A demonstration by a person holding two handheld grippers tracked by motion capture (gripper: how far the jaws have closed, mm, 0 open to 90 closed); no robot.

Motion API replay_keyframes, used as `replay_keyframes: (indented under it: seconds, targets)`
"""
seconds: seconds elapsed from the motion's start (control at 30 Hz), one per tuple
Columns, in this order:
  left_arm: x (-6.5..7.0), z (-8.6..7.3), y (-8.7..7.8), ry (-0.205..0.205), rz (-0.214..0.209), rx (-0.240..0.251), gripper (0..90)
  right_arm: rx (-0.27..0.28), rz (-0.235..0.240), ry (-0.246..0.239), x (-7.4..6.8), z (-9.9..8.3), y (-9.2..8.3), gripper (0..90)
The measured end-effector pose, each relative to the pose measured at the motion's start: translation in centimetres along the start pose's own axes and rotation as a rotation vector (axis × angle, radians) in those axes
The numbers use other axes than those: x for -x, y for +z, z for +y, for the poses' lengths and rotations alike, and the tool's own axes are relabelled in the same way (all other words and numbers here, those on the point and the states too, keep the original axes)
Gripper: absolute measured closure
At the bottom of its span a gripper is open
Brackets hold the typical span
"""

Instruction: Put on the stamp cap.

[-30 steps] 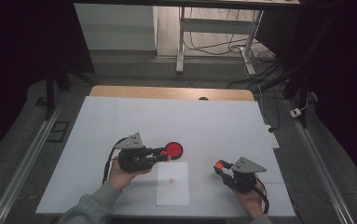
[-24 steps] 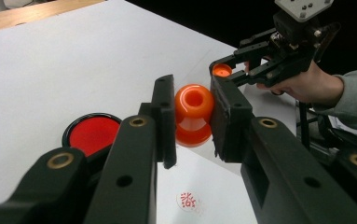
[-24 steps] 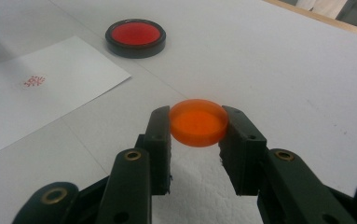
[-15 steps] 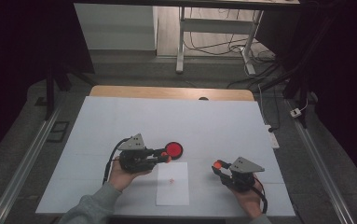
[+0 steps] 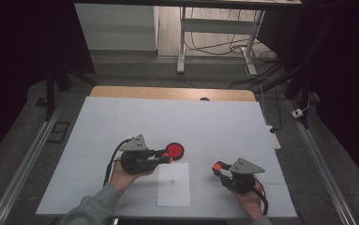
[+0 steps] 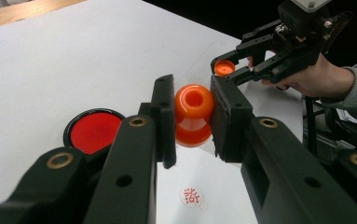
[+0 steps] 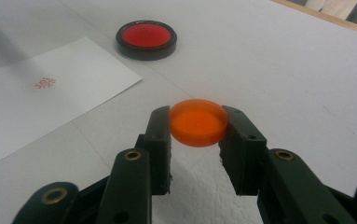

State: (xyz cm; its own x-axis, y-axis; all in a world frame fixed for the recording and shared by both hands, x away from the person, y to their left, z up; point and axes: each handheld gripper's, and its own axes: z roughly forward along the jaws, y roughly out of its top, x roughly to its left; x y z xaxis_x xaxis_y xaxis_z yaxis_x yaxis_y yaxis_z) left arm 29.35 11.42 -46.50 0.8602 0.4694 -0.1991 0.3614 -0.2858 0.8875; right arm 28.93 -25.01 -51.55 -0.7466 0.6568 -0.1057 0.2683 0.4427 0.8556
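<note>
My left gripper [image 6: 192, 122] is shut on an orange stamp [image 6: 194, 103], held just above the white table [image 5: 121, 122] beside a round black ink pad [image 5: 174, 150] with a red face [image 6: 94, 130]. Under it lies a white sheet of paper [image 5: 173, 185] bearing a small red stamp mark [image 6: 192, 196]. My right gripper [image 7: 198, 128] is shut on a flat round orange cap [image 7: 198, 120], held low over the table to the right of the paper [image 7: 41, 93]. In the high view, the left gripper [image 5: 167, 158] and the right gripper [image 5: 218, 167] face each other across the sheet.
A wooden strip [image 5: 168, 93] borders the table's far edge. Metal rails [image 5: 27, 154] run along both sides. Desk legs and cables [image 5: 243, 47] stand on the floor beyond. A power strip [image 5: 274, 139] lies off the right edge.
</note>
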Motion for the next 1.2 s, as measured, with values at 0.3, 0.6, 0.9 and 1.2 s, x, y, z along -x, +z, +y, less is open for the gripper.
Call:
replay_keyframes:
  seconds: [0.3, 0.6, 0.9, 1.2]
  targets:
    - [0.0, -0.2, 0.3, 0.001, -0.004, -0.016, 72.1, 0.025, 0.043, 0.019, -0.8, 0.5, 0.5, 64.7]
    - [0.0, -0.3, 0.6, 0.002, -0.009, -0.032, 72.0, 0.031, 0.070, 0.011, -1.5, 0.9, 0.9, 64.7]
    - [0.0, -0.4, 0.7, 0.001, -0.010, -0.038, 72.0, 0.035, 0.084, 0.004, -2.0, 1.3, 1.3, 64.7]
    - [-0.2, -0.5, 0.8, -0.002, -0.009, -0.039, 71.9, 0.043, 0.102, 0.003, -2.7, 1.7, 1.7, 64.7]
